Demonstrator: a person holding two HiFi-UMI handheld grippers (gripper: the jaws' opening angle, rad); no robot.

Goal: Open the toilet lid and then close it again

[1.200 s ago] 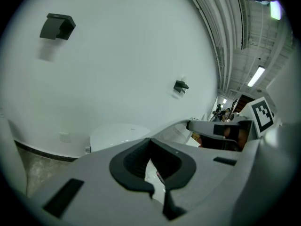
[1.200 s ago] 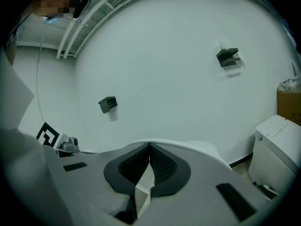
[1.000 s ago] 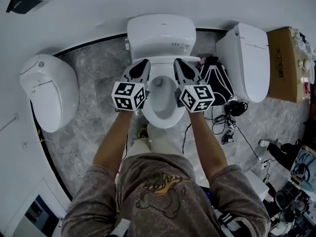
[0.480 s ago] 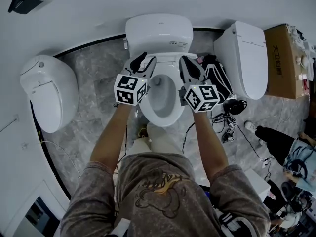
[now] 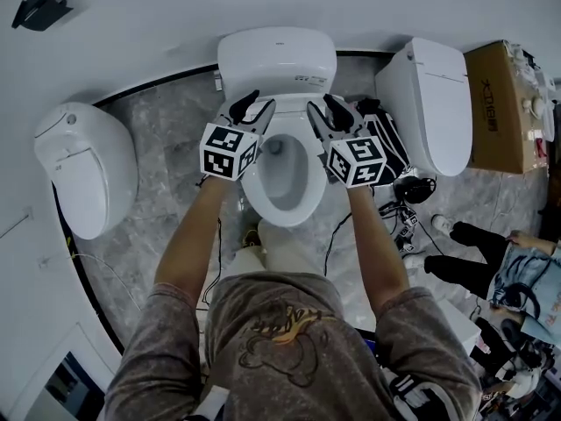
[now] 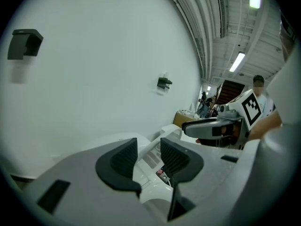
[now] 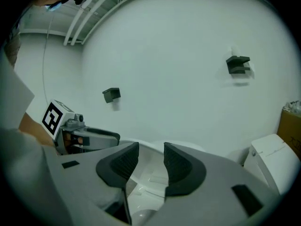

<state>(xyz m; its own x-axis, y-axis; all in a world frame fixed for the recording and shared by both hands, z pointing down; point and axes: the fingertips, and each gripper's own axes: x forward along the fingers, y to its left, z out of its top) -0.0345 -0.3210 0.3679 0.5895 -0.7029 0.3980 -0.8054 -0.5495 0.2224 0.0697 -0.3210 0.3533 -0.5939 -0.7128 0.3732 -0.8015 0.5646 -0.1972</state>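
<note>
Toilet lid [image 5: 276, 55] stands raised at the far end of the bowl [image 5: 249, 179], just beyond my left gripper [image 5: 252, 105] and right gripper [image 5: 324, 108], equally near. Both sets of fingers have just been opening and stand wide, with nothing between them.

left toilet [image 5: 83, 169] sitting shut | right toilet [image 5: 434, 103] standing beside box [image 5: 495, 103] | bag [image 5: 394, 147] and cables [image 5: 401, 226] lying on floor [image 5: 175, 139] | bracket [image 5: 42, 7] hanging on wall [image 5: 158, 24]
</note>
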